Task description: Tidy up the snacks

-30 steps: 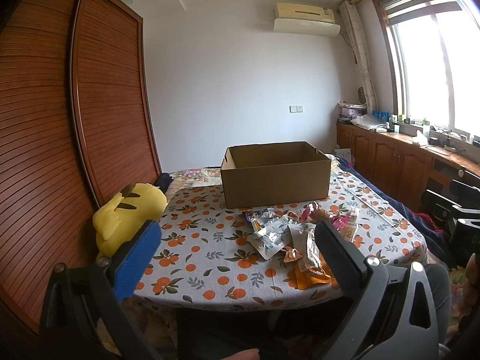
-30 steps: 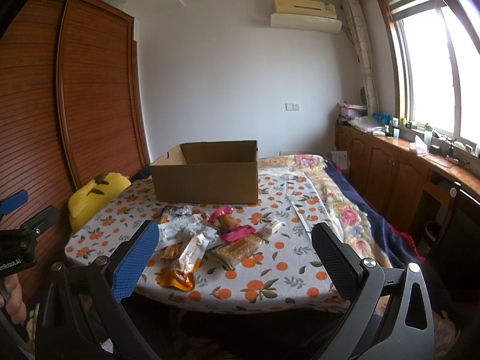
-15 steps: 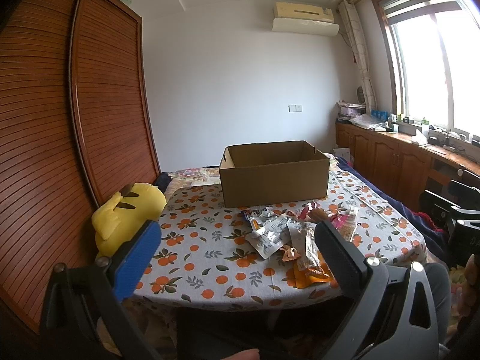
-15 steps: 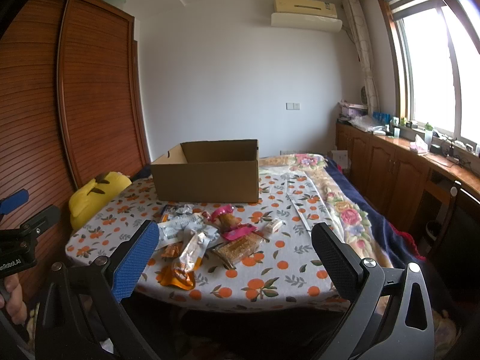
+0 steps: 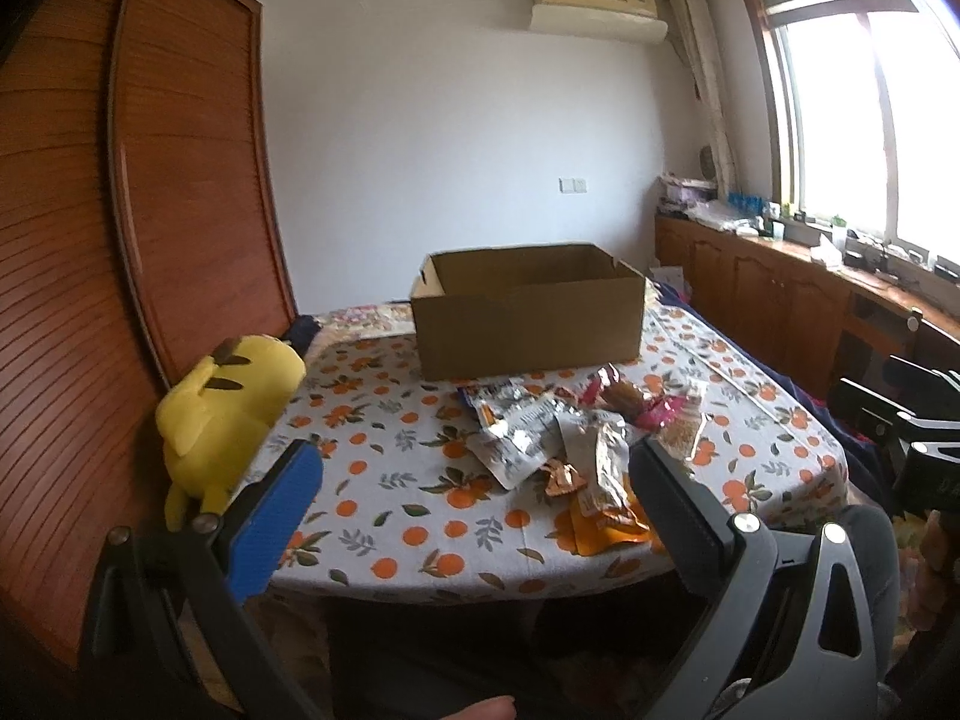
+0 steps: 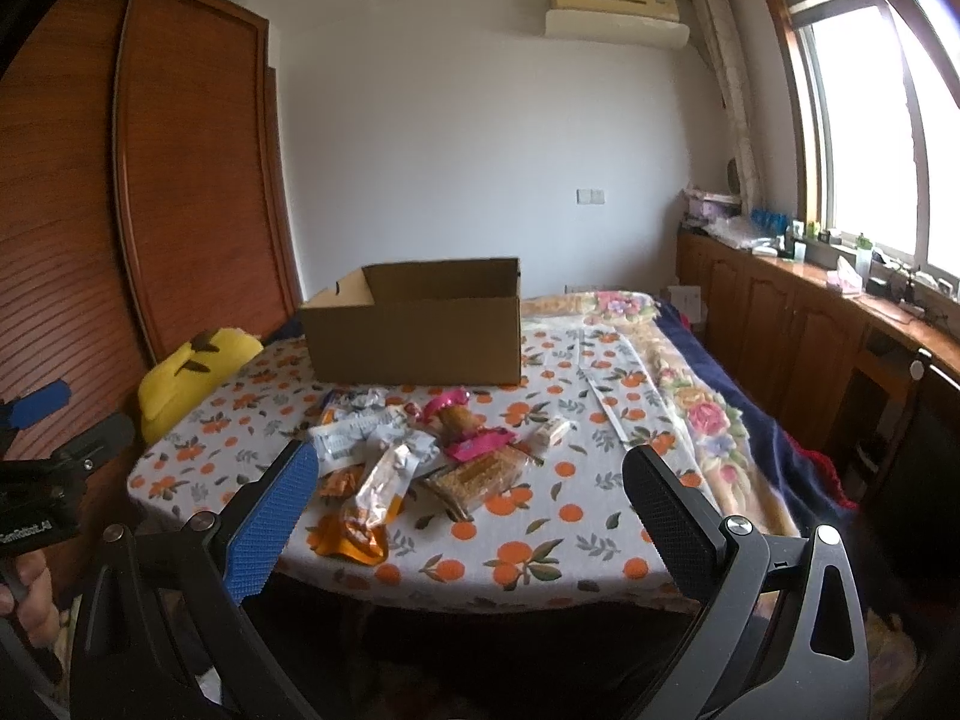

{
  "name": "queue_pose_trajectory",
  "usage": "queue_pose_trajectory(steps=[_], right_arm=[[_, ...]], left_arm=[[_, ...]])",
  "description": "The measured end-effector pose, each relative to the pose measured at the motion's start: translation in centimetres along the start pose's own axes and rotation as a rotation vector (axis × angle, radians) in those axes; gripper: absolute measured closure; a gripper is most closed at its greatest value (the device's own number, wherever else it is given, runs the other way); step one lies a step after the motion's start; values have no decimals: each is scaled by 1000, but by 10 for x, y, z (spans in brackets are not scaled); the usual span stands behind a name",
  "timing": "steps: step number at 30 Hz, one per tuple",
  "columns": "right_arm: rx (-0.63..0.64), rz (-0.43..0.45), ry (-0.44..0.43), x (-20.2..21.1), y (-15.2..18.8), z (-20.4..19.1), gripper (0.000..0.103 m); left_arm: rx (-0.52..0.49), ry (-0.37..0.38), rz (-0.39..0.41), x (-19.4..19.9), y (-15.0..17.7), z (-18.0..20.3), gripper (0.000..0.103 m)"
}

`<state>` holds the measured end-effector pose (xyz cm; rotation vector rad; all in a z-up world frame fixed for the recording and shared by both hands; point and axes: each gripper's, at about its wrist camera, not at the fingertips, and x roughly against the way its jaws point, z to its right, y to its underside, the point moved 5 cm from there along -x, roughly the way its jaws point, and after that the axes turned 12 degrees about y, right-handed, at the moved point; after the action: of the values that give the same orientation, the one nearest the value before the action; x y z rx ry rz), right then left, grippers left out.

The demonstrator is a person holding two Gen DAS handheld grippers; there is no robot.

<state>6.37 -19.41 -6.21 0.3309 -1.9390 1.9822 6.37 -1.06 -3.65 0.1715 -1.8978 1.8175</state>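
A heap of snack packets (image 5: 564,444) (image 6: 414,456) lies near the front of a table covered with an orange-print cloth (image 5: 390,456) (image 6: 540,534). Behind the heap stands an open, seemingly empty cardboard box (image 5: 528,318) (image 6: 420,327). My left gripper (image 5: 474,516) hangs open at the near table edge, short of the packets, nothing between its fingers. My right gripper (image 6: 471,510) is open too, held in front of the table with the heap seen between its fingers. An orange pouch (image 6: 351,537) lies closest to me.
A yellow plush toy (image 5: 222,414) (image 6: 186,372) sits at the table's left edge against a wooden wardrobe (image 5: 150,240). A floral blanket (image 6: 702,408) drapes the right side. Wooden cabinets (image 6: 798,336) run under the window on the right.
Both views have shifted only slightly; the packets and box stay put, and both grippers remain open.
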Motion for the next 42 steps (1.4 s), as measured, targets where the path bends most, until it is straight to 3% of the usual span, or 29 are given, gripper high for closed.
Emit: queue_pose_trajectory(steps=[16, 22, 24, 28, 35, 42], right_arm=[[79, -115, -82, -79, 11, 10, 2], [114, -164, -102, -115, 25, 7, 2], [116, -188, -114, -126, 30, 6, 2], [128, -216, -133, -144, 37, 6, 2], [110, -238, -162, -166, 42, 6, 2], [96, -264, -184, -180, 46, 6, 2]], left_arm=[[56, 213, -157, -105, 15, 19, 3], [41, 272, -243, -151, 22, 29, 11], [34, 288, -261, -162, 22, 32, 19], [39, 324, -325, -184, 23, 40, 21], [20, 334, -421, -216, 29, 44, 34], [35, 359, -525, -242, 35, 45, 34]])
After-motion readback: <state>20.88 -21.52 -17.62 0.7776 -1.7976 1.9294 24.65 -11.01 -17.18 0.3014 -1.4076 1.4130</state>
